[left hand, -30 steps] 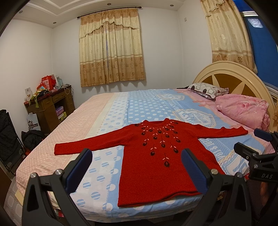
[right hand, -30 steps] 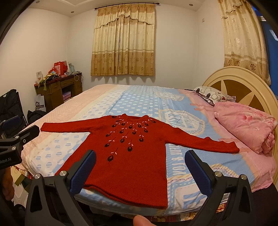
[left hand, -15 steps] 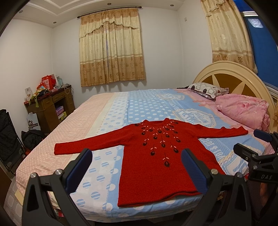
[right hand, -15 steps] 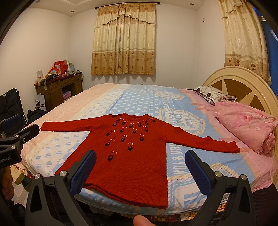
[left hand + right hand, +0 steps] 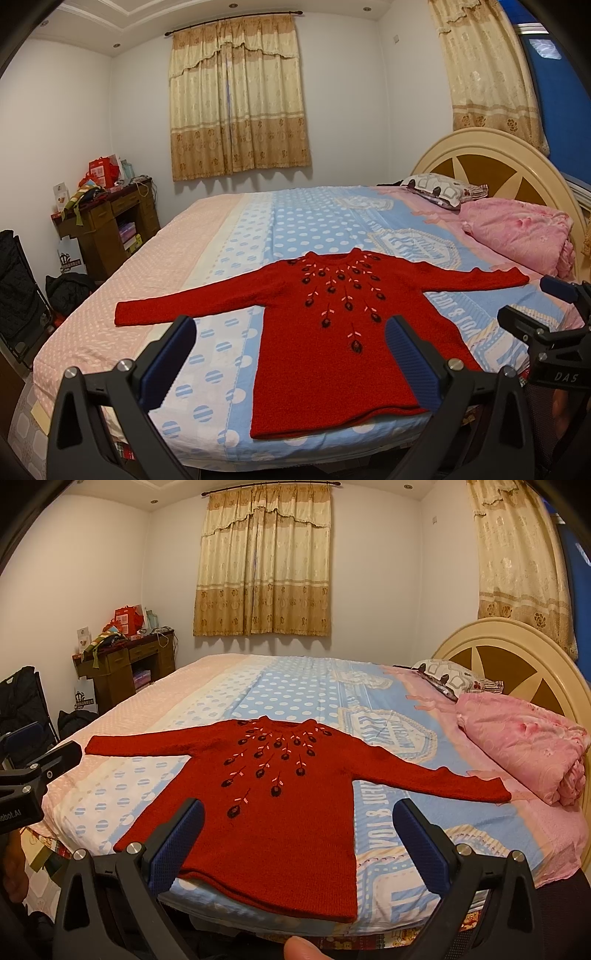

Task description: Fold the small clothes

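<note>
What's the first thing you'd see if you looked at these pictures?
A bright red sweater lying flat on the bed, sleeves stretched out to both sides, with dark flowers stitched below the neck. Close to the cameras, the left gripper and right gripper sit with jaws wide open. A crumpled pink quilt lies by the headboard.

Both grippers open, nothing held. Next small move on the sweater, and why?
Probably bring the left gripper forward and down to the cuff of the sleeve nearest it. The red knitted sweater with dark embroidered flowers lies flat and unfolded on the blue polka-dot bedsheet, both sleeves spread wide, so folding a sleeve inward seems the natural start. The right gripper is also open and holds nothing.
</note>
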Demonstrator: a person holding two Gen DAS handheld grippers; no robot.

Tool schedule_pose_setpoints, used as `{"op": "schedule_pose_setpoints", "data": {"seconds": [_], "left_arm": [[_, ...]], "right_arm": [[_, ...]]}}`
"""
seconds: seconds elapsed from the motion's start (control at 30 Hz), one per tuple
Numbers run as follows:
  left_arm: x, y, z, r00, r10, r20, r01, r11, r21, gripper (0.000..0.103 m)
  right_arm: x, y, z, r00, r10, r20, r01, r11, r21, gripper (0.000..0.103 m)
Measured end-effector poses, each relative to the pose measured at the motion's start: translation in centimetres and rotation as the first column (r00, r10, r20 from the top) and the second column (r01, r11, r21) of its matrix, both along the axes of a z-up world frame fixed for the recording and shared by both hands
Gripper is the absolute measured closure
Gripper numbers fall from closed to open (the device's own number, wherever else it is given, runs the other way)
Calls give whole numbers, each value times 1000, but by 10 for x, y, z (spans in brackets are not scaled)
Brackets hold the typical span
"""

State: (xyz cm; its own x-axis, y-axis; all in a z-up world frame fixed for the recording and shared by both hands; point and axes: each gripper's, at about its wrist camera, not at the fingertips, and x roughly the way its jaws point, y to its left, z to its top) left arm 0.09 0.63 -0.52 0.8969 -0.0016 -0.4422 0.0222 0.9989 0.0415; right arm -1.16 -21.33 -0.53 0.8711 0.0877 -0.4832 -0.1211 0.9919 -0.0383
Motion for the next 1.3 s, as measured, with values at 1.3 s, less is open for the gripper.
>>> {"op": "schedule_pose_setpoints", "data": {"seconds": [1.3], "left_arm": [[217, 21, -105, 969, 14, -246, -5, 999, 39, 0]], "right_arm": [[190, -266, -104, 857, -363, -365, 455, 866, 208, 35]]}}
